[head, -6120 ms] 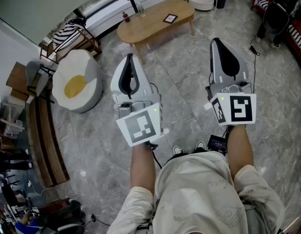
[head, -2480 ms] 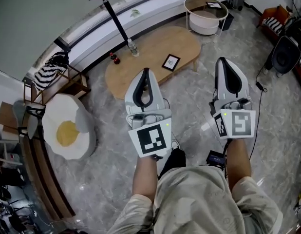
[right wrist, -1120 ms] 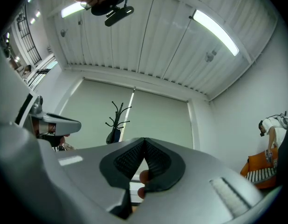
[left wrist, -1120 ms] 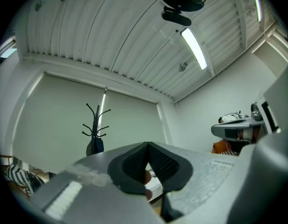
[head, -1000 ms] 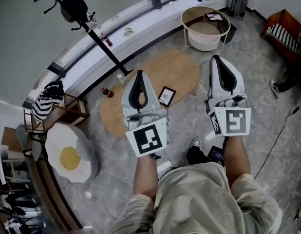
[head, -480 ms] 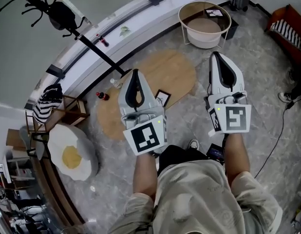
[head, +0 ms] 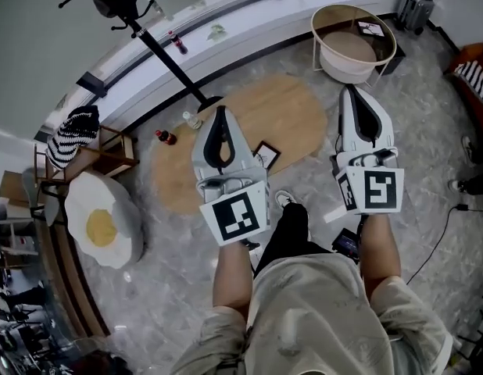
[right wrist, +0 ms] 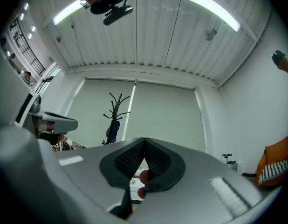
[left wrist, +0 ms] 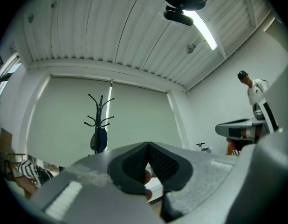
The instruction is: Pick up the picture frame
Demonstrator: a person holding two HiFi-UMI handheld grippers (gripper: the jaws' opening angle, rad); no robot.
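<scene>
Nearest in the head view are the person's forearms, each holding a tool out over the floor. The left tool has its jaws pressed together with nothing between them, and the right tool is the same. Each tool's own view shows the dark pads meeting at a seam, aimed above level at the ceiling and a pale blind. Just beyond the left tool lies the oval wooden surface. The picture frame sits close to its near edge, just right of the left tool and well left of the right one.

The risk, as I judge it, is arriving with the jaws closed — they would shove the frame along or off the near edge instead of taking it. A reach too far left could also tip the dark bottle or the clear bottle at the surface's left end, near the foot of the coat stand.

The left tool covers the frame's left corner, and whether the frame lies flat or stands propped I cannot tell — it is too small. In neither tool's own view can I make out the frame.
</scene>
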